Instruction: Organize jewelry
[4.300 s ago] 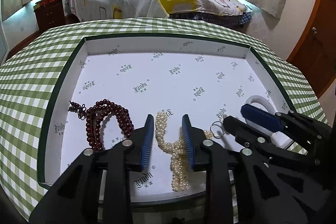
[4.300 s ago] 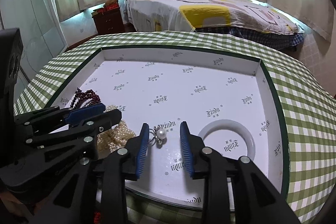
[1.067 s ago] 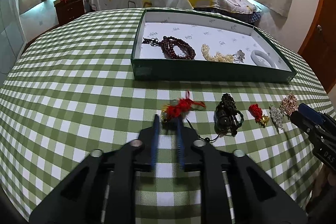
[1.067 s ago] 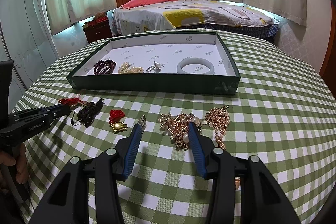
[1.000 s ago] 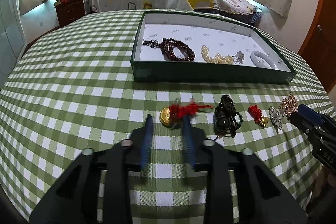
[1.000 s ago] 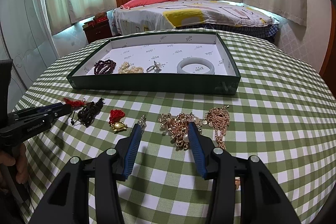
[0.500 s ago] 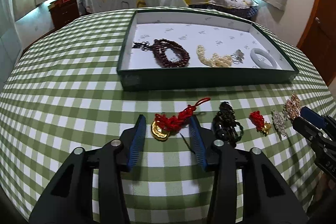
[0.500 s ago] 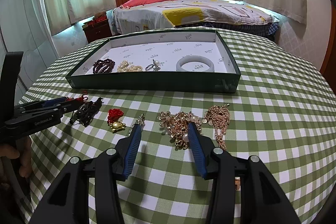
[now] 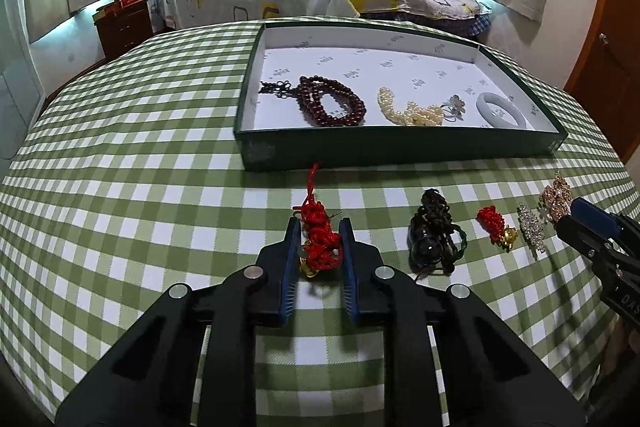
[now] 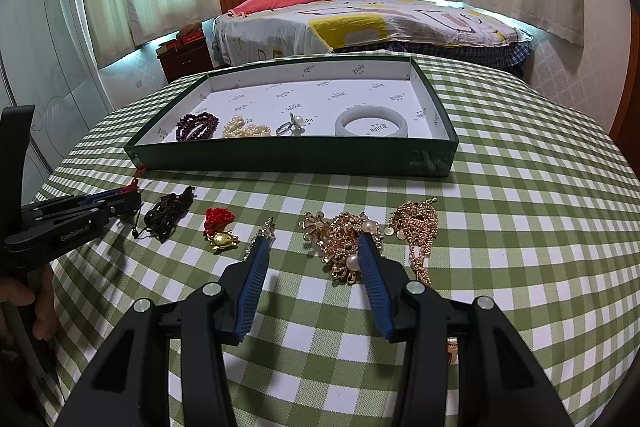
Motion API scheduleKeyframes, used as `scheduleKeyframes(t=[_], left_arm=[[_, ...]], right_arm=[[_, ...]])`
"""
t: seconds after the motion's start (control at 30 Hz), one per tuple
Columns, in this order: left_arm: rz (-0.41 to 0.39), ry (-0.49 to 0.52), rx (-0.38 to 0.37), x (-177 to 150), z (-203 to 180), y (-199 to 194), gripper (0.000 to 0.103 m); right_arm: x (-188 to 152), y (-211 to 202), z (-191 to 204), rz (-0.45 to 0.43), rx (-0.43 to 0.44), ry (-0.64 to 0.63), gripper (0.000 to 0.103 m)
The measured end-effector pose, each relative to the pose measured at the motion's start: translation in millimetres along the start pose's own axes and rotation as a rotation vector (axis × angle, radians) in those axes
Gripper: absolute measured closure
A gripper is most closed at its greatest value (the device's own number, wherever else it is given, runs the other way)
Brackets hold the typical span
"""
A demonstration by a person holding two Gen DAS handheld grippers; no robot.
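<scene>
Green-and-white checked tablecloth [image 9: 120, 187] fills both views; we work near its front edge, which drops away just behind both grippers, so little room backward.

Ahead of both grippers sits the dark green shallow cardboard tray with white printed lining [image 9: 400, 147]. Done so far, as we read it: four pieces lie along its near wall: dark red bead string [image 9: 332, 101], cream pearl strand [image 9: 408, 111], small silver pearl ring [image 9: 454, 107], pale white bangle [image 9: 500, 107]. The far half of the tray is bare lining, plenty of room for drops.

Left on the cloth, six pieces by our count. Red knotted cord charm with gold coin [image 9: 318, 239] sits between the left gripper [image 9: 319, 243] fingers; jaws closing on it, pads look just touching the knot. Its red tail runs ahead to the tray's near wall. To the right of that gripper: black cord-and-bead bracelet [image 9: 434, 235], then small red-knot gold turtle charm [image 10: 218, 229], then silver rhinestone clip [image 10: 264, 229].

Right gripper [image 10: 312, 251] is open and empty, hovering; left finger at the rhinestone clip, right finger over the gold flower-and-pearl cluster [image 10: 340, 239]. Gold chain piece [image 10: 416, 227] just right of it.

The tray's raised near wall is the one obstacle: we judge we need to lift clear before going forward.
</scene>
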State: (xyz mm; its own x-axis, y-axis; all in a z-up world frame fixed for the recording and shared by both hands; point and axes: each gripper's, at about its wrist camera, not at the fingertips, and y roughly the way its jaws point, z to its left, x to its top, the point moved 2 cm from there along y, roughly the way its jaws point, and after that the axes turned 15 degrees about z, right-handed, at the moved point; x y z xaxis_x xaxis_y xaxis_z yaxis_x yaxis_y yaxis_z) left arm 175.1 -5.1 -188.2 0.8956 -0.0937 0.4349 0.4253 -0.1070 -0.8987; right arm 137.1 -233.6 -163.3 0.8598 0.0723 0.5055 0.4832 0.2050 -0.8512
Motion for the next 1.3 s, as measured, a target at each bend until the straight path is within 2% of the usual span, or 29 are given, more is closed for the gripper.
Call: scheduleKeyframes(t=[0.33,0.83,0.97,1.3], left_arm=[[-0.007,0.000,0.005,-2,1,-4,0.084],[0.003,-0.017,-0.008,-2,5,0,0.084],[0.002,-0.017,-0.008,-2,5,1,0.084],[0.002,-0.017,-0.008,-2,5,1,0.084]], right_arm=[[5,4,-5,0.023,-0.005,0.013,0.057],[19,16,-1,0.070,-0.049,-0.037,0.055],[18,15,-3,0.066,-0.053,-0.032,0.062],[16,8,-6,0.044,-0.031,-0.019,0.068]])
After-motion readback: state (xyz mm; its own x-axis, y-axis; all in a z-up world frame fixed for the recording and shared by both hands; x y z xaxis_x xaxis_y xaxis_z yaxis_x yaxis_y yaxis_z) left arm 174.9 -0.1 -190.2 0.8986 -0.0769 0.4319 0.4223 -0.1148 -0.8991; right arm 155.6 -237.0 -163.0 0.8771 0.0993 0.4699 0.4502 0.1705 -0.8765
